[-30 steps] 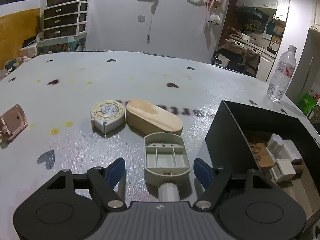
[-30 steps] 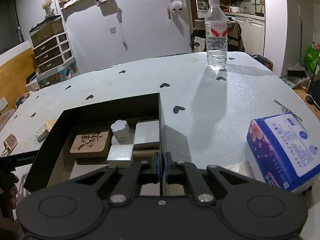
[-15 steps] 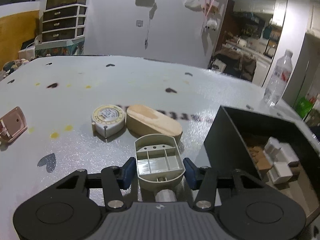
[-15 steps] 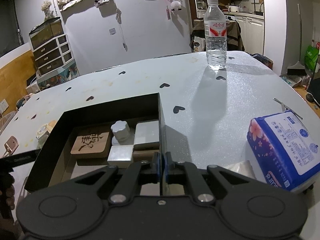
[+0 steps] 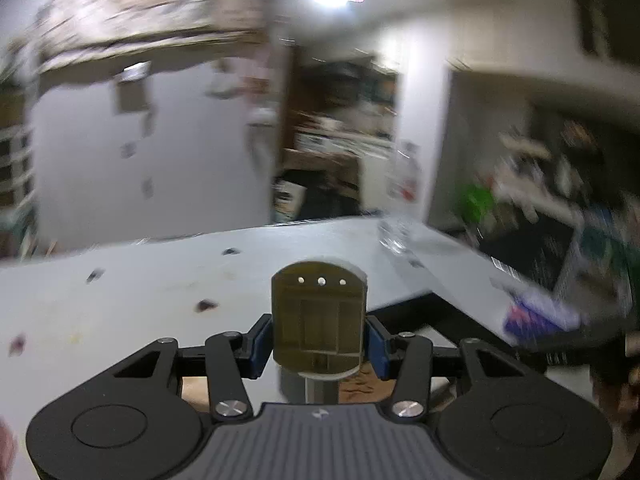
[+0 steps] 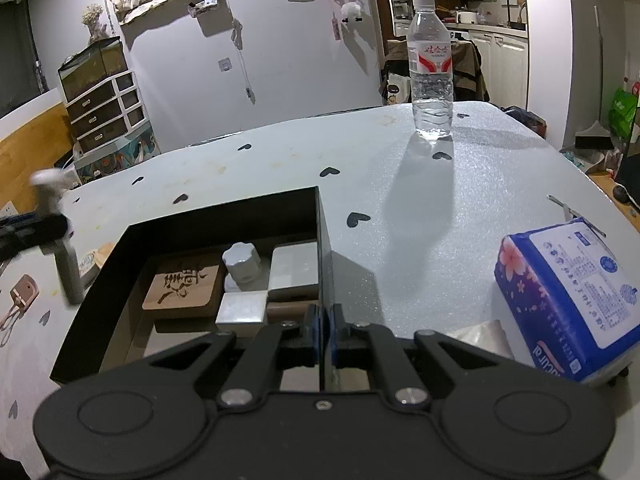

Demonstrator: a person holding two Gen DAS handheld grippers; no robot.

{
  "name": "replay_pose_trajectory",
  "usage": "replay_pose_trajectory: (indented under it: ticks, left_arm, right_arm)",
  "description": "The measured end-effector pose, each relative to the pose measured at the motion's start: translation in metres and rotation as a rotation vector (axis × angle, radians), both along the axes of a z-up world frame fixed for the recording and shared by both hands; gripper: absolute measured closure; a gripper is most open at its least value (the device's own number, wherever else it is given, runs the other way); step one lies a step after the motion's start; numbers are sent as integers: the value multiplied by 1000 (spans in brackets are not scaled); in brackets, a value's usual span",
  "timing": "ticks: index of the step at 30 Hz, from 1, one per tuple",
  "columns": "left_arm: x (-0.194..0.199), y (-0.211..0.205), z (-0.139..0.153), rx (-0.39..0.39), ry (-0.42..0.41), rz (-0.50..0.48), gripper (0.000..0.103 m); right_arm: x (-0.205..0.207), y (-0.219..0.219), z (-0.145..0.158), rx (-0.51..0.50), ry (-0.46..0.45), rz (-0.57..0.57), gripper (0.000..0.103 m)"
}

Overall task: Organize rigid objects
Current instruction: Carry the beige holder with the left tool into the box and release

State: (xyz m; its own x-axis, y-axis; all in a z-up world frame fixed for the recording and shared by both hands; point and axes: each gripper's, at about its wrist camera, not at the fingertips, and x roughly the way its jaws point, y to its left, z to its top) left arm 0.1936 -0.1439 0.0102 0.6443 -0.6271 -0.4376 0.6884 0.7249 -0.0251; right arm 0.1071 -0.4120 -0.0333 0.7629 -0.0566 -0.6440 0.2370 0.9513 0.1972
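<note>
My left gripper [image 5: 319,340] grips a grey plastic compartment piece [image 5: 319,312] by its sides. Its jaws are still closing on it, and the piece hangs above the table, its stem pointing down. The right wrist view shows the same piece, blurred, at the left edge [image 6: 68,272], beside the black box [image 6: 224,210]. My right gripper [image 6: 325,334] is shut on the box's right wall. Inside the box lie a wooden coaster [image 6: 182,286], a white knob [image 6: 241,258] and white blocks [image 6: 294,266].
A tape measure [image 6: 86,262], a wooden oval [image 6: 106,249] and a pink tag [image 6: 24,292] lie left of the box. A water bottle [image 6: 431,68] stands at the far side. A blue tissue pack [image 6: 568,300] lies right of the box.
The left gripper closed on the grey piece, then lifted it off the table while tilting up and rolling. The right gripper has not moved.
</note>
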Motion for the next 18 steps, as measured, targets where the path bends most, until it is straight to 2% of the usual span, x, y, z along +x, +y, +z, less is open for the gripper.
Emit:
replay_pose_trajectory:
  ticks: [4,9,13,18]
  left_arm:
    - [-11,-40,-3,149,-29,-182,54]
    - [-24,-72,-12,243,-29,-348,54]
    - [-19,-88,-29,302,25,-444,54]
    - [-4,-105,-40,297,127,-534,54]
  right_arm:
    - [0,-1,0,5,-2,-2,97]
    - [0,-1,-1,7,-3,-2,97]
    - [0,-2,0,7,-4,1,97]
    - [0,-1,0,9,-6,2,97]
